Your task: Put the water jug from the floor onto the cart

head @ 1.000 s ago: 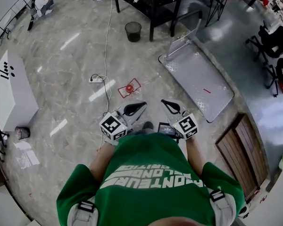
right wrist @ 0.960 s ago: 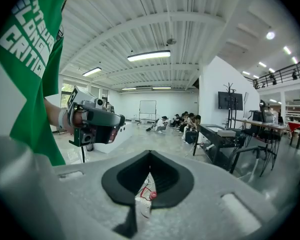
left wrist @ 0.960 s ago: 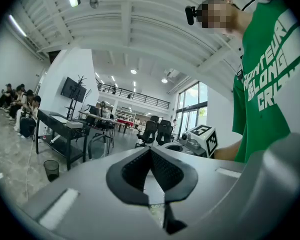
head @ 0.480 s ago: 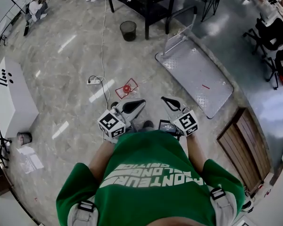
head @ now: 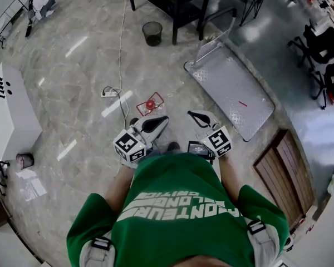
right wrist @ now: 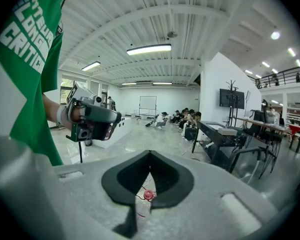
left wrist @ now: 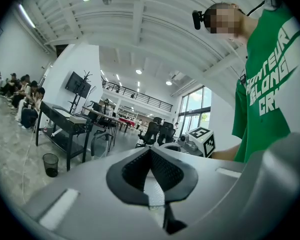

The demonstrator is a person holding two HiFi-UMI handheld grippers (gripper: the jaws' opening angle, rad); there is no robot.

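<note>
The water jug [head: 151, 104] stands on the floor inside a square of red tape; from above I see its red cap. Between the right gripper's jaws that cap [right wrist: 148, 195] shows low ahead. The cart [head: 234, 90], a flat grey platform with a handle [head: 216, 42] at its far end, lies to the jug's right. Both grippers are held in front of the person's chest, short of the jug. My left gripper [head: 165, 118] [left wrist: 150, 149] is shut and empty. My right gripper [head: 190, 114] [right wrist: 150, 154] is shut and empty too.
A black waste bin [head: 152, 33] and a black table [head: 175, 1] stand beyond the jug. A power strip with its cable [head: 108, 93] lies on the floor to the left. A white box [head: 11, 113] is far left, a wooden panel [head: 284, 174] at the right, chairs [head: 325, 49] behind it.
Both grippers have drifted slightly forward and lower, and the head view has shifted a little. The jaws stay shut, and the jug and cart have not moved.
</note>
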